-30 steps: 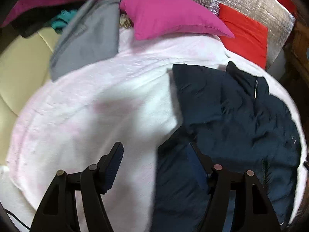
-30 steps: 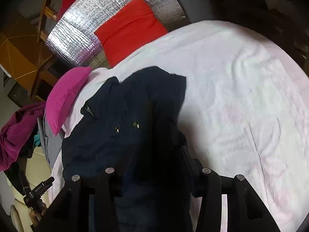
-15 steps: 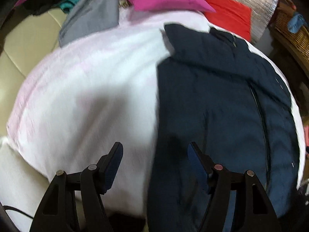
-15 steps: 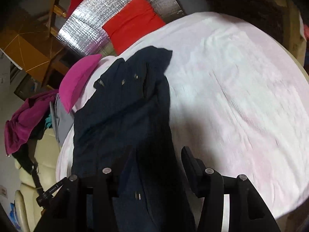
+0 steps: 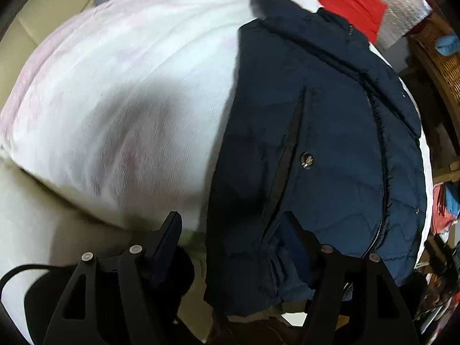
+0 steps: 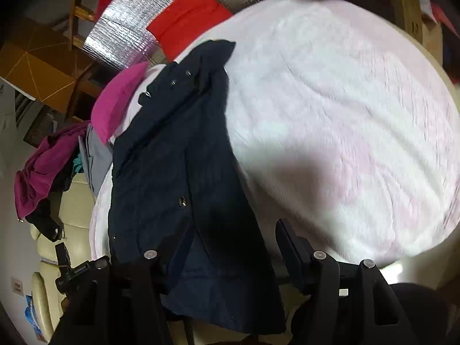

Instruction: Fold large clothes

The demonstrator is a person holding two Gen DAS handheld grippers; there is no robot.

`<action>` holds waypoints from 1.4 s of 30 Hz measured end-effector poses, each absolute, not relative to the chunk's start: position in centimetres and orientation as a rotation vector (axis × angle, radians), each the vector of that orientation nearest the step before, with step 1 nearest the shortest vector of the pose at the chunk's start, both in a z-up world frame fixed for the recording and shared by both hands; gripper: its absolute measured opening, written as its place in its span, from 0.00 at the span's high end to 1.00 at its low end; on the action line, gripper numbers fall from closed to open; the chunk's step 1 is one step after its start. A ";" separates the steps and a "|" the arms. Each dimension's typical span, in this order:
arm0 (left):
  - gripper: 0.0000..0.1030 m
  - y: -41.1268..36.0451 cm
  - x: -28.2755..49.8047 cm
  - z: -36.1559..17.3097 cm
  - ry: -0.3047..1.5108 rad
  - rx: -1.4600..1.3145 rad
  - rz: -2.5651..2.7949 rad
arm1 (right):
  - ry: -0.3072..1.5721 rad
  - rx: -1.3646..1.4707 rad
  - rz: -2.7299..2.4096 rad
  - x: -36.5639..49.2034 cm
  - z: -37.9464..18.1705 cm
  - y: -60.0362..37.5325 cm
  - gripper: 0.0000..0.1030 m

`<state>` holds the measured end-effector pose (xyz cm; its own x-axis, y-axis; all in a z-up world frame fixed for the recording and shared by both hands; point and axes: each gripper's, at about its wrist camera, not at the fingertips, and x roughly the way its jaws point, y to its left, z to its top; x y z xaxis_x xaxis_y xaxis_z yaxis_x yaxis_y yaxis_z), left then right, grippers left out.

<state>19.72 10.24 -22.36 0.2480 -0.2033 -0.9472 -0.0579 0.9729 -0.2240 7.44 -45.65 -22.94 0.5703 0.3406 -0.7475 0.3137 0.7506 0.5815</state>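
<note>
Your left gripper (image 5: 233, 230) is wide apart, and the navy jacket (image 5: 316, 143) hem hangs btw its fingers. Right gripper (image 6: 212, 244) is apart too, w/ the hem in the gap. Nothing's pinched, so the jacket could slide off the bed edge. It runs long, straight ahead of you, collar far, on the white blanket (image 6: 345, 115).
</note>
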 end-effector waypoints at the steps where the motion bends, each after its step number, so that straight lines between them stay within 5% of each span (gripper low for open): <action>1: 0.30 10.3 19.7 -22.5 1.333 -0.235 -0.099 | 0.994 0.757 0.021 7.4 -23.2 -45.6 0.39; 15: 0.30 7.9 18.0 -25.5 1.400 -0.163 -0.092 | 1.079 0.754 0.048 8.5 -26.8 -43.4 0.40; 20: 0.54 7.4 16.7 -26.0 1.386 -0.192 -0.136 | 1.110 0.651 0.083 8.6 -26.7 -41.0 0.69; 23: 0.55 7.4 16.0 -26.0 1.376 -0.203 -0.142 | 1.109 0.628 0.084 8.3 -26.7 -40.6 0.69; 25: 0.49 7.9 15.8 -26.3 1.386 -0.236 -0.148 | 1.123 0.656 0.074 8.3 -27.1 -40.8 0.66; 27: 0.32 7.9 15.5 -26.9 1.420 -0.235 -0.150 | 1.131 0.665 0.073 8.3 -27.3 -40.8 0.66; 31: 0.30 6.7 14.7 -27.7 1.443 -0.196 -0.187 | 1.150 0.641 0.079 8.6 -27.5 -40.1 0.55; 32: 0.31 6.4 14.4 -27.7 1.437 -0.199 -0.195 | 1.151 0.629 0.076 8.6 -27.6 -39.9 0.55; 33: 0.43 6.2 14.2 -27.6 1.425 -0.203 -0.204 | 1.154 0.607 0.077 8.6 -27.5 -39.6 0.54; 35: 0.64 5.7 14.0 -27.4 1.420 -0.206 -0.217 | 1.161 0.577 0.079 8.7 -27.4 -39.0 0.74; 37: 0.77 5.5 13.9 -26.9 1.410 -0.226 -0.230 | 1.156 0.554 0.082 8.6 -27.0 -38.6 0.83; 42: 0.78 5.5 13.7 -27.0 1.398 -0.240 -0.234 | 1.148 0.521 0.099 8.3 -26.5 -37.9 0.86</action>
<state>13.74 5.53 -26.97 0.1567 -0.3022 -0.9403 0.0204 0.9528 -0.3028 8.28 -37.85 -26.54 0.4197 0.3362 -0.8431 0.1868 0.8770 0.4427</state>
